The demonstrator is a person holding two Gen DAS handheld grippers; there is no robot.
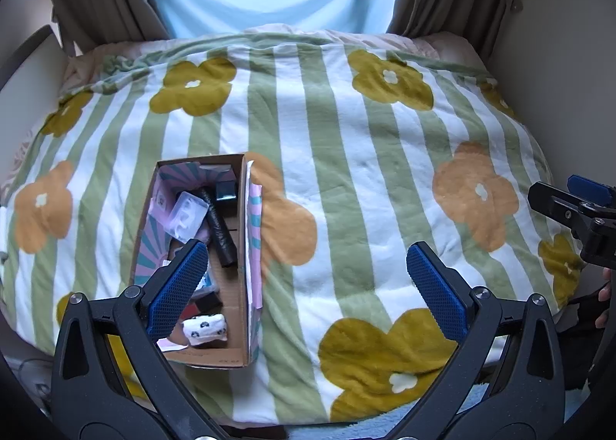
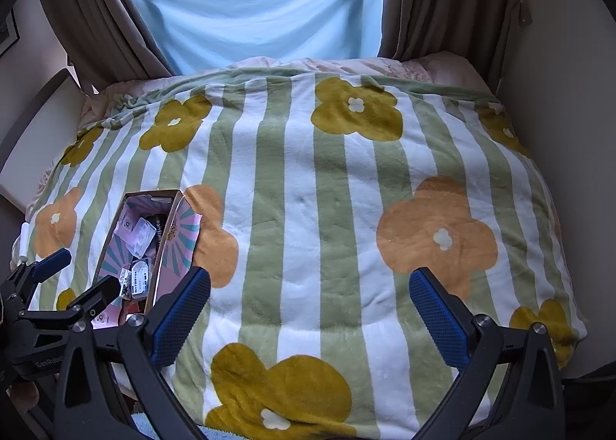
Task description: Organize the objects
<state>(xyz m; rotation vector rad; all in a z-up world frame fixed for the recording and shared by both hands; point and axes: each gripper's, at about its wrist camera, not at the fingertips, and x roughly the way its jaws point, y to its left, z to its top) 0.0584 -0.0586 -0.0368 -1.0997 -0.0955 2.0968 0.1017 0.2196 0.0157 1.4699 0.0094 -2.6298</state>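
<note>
- The cardboard box is partly hidden in both views: in the left wrist view the blue pad of the left gripper covers its lower left corner, and in the right wrist view the left gripper crosses its near end at the lower left of the frame.
- Inside the box, a black tube, a clear plastic case, a small dark cube and a white patterned roll can be told apart; the rest is a jumble too small to name.
- The right gripper is cut off at the right edge of the left wrist view, with part of a hand below it.
- The flowered blanket covers the bed and lies bare across the middle and right of both frames; it drops off at the lower edge, and walls close in at left and right.
- The box lies on the blanket at the lower left of both frames, its long side running away from the camera, top open.
- The left gripper stands wide apart and holds nothing, its left pad over the box.
- The right gripper is likewise spread and empty, over bare blanket with the box just beside its left pad.
</note>
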